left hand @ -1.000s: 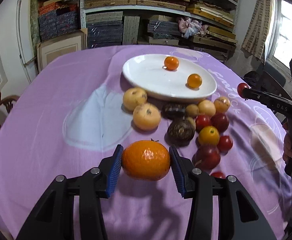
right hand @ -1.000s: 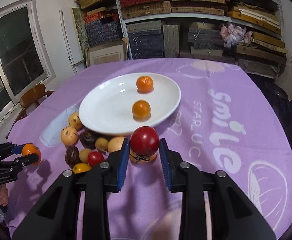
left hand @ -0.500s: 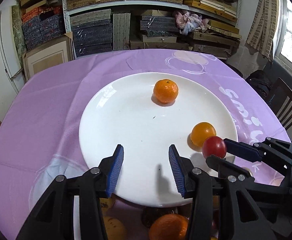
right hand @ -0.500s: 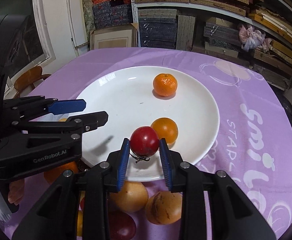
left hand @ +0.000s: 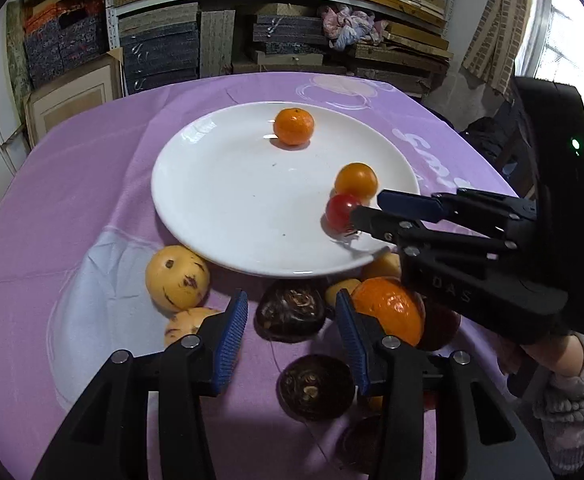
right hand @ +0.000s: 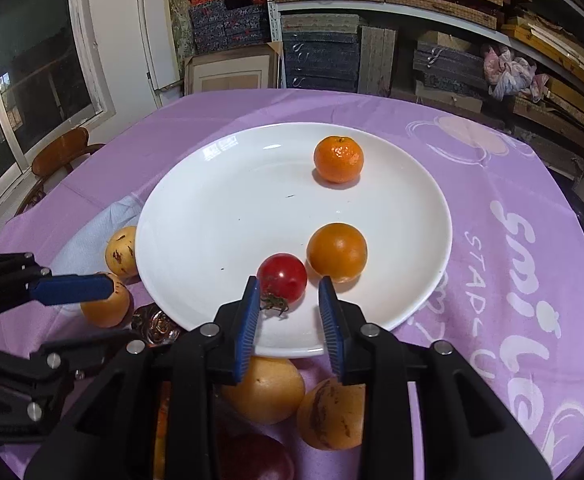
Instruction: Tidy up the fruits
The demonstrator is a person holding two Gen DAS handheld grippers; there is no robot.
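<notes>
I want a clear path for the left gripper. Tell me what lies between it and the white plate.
A dark brown fruit lies between the left gripper and the white plate's near rim, in the left wrist view.

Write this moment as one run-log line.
left gripper: open, empty | right gripper: shut on red tomato | over white plate

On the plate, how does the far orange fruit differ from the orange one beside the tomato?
The far fruit has a dimpled peel with a stem mark on top; the near fruit looks smooth. The far fruit is deeper orange, the near fruit more yellow-orange. The far fruit sits alone, while the near fruit lies right beside the tomato. Both are round, of similar size, and rest on the white plate.
</notes>
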